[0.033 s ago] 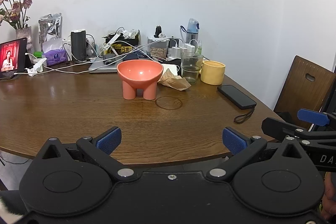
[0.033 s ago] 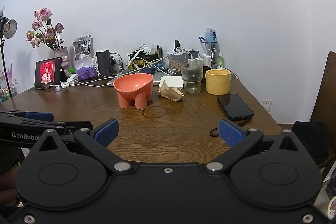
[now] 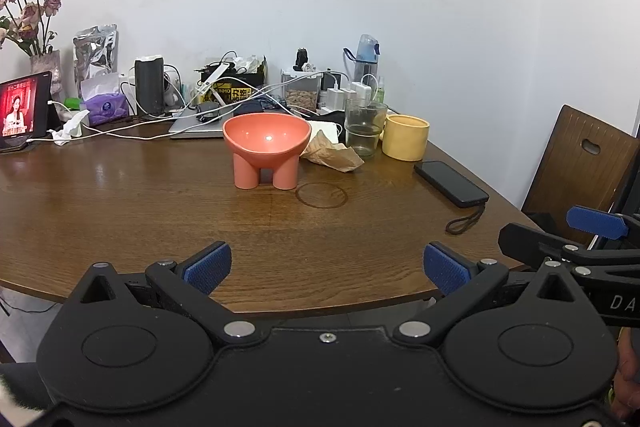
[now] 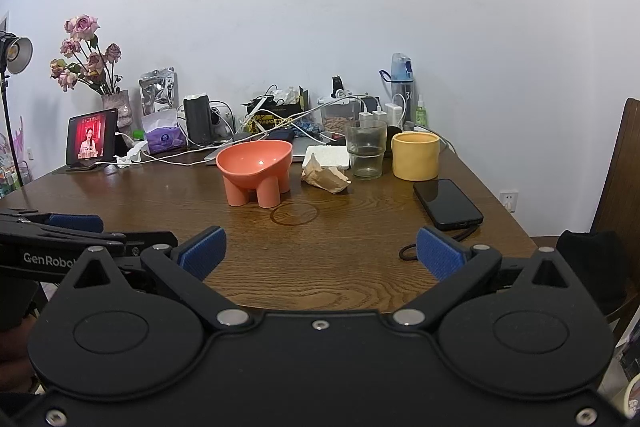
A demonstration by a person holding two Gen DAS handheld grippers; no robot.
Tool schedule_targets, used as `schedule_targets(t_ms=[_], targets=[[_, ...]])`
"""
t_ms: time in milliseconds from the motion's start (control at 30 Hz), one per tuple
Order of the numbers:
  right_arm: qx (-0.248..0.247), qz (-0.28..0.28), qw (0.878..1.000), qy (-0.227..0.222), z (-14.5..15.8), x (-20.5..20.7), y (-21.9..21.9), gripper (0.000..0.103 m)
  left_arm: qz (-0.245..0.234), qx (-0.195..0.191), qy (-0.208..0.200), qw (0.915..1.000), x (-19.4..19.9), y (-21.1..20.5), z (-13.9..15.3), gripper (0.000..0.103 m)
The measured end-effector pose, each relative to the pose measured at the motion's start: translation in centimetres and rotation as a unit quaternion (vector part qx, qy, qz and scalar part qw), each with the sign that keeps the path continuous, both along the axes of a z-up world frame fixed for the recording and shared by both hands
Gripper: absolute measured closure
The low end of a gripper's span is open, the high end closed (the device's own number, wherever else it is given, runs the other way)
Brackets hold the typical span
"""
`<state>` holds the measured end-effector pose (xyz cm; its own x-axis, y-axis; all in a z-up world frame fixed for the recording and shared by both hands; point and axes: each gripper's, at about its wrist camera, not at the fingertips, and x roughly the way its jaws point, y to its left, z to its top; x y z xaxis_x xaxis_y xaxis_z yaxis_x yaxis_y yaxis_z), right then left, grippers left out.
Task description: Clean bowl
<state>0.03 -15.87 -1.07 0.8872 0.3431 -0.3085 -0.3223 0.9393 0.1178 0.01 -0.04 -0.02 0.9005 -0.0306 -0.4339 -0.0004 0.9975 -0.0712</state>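
White wall backs a wooden table (image 3: 120, 211) cluttered along its far edge with cables, chargers and flowers. Near the middle stands the bowl (image 3: 266, 151), a coral one on stubby legs, upright, its inside glossy with no dirt I can make out. Just to its right lies a crumpled brown paper (image 3: 334, 155), close by but whether touching I cannot tell; beyond that a glass (image 3: 365, 127) and a yellow cup (image 3: 405, 138). A faint ring mark (image 3: 321, 195) sits on the wood in front of the bowl.

Left tongs (image 3: 327, 267) and right tongs (image 4: 320, 253) both hang at the near edge, spread wide, holding nothing, well apart from the bowl. This fits either a wipe yet to come or one finished and the paper set down; the pictures do not settle which.
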Motion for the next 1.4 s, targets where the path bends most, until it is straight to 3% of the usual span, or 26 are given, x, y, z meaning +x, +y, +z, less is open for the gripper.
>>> schedule_targets(t_ms=[1400], targets=[[-0.015,-0.009,1.000,-0.017,0.1,-0.2,0.9,0.001,0.012,-0.008,0.011,0.9998,0.9,0.7,-0.2,0.000]])
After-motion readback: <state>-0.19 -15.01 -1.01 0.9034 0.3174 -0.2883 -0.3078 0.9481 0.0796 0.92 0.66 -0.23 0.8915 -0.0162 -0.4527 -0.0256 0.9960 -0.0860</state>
